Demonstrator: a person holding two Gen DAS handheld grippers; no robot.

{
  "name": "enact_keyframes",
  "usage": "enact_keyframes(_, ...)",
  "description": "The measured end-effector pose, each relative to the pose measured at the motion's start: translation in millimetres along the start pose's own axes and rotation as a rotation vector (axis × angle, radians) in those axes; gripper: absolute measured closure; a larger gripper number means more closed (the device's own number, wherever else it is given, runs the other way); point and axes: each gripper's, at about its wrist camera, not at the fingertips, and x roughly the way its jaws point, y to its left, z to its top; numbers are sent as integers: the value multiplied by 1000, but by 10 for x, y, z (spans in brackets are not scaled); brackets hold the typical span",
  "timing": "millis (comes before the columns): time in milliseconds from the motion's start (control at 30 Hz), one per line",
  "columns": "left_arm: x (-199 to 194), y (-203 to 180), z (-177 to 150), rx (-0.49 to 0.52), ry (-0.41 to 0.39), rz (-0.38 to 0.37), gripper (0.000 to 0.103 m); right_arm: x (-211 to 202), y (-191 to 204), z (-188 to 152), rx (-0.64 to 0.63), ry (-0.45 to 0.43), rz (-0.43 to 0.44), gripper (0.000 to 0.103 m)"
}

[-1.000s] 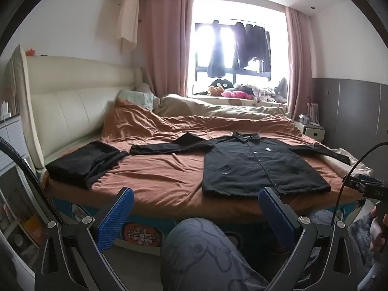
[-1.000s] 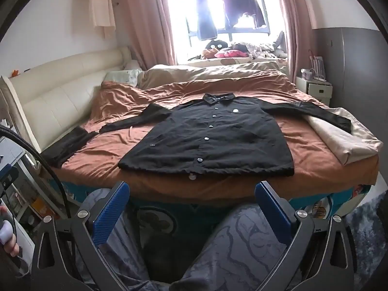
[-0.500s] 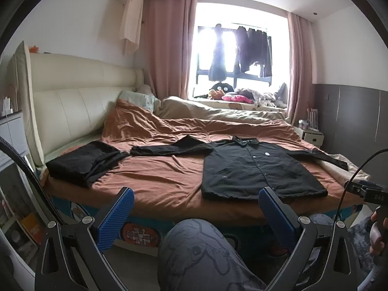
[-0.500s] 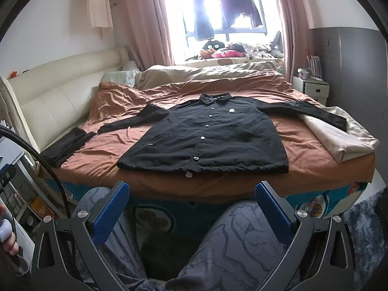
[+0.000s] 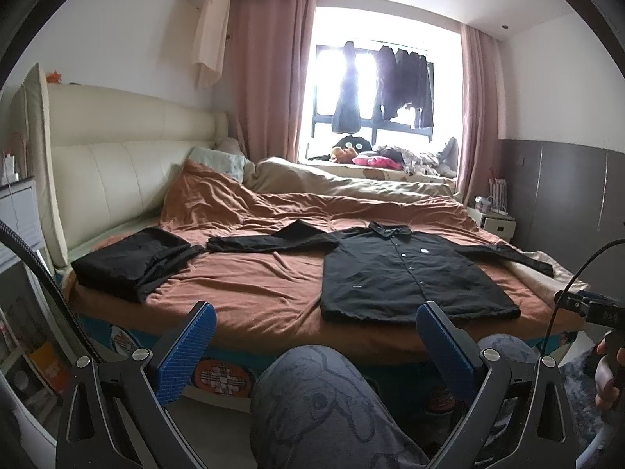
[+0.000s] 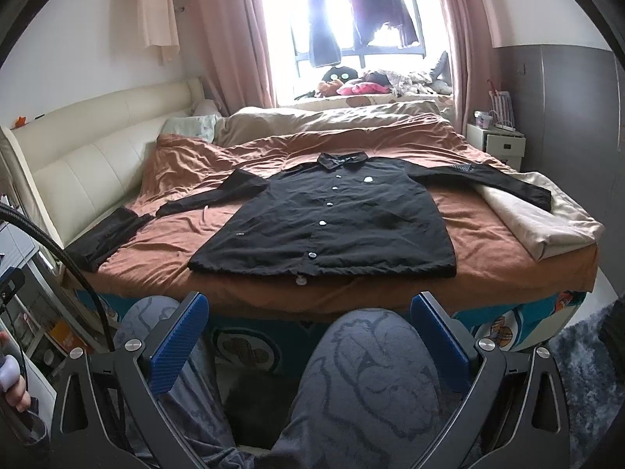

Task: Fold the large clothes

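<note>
**Bedroom scene: black shirt laid out, both grippers held back from the bed**

Bedroom daylight pours through the window beyond the bed (image 6: 390,273), and nothing is yet in either tool. The left gripper (image 5: 312,336) hangs with its blue jaws spread wide and empty, well short of the mattress edge; the right gripper (image 6: 308,324) is the same, released, above the person's knees (image 6: 371,371).

Over the last second both views have lifted a little and drawn slightly away from the bed, with the cloth untouched. I take that as a pause to size things up, so folding has not begun.

Outward from the jaws, the black shirt (image 6: 328,222) lies face up on the brown cover, buttons closed, hem near the bed's front edge, collar toward the window. One sleeve stretches toward the headboard side; the other runs across a beige folded blanket (image 6: 547,222) at the opposite edge. Another dark garment (image 5: 133,262), seemingly already folded, sits on the bed near the headboard, apart from the shirt.

No baskets or bins for clothes are visible.
</note>
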Motion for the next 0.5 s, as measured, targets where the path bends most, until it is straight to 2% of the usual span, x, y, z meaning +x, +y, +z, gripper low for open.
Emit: enact_keyframes(500, -26, -16, 133, 9, -6, -14, 0, -9, -63, -7, 16, -10, 5, 0)
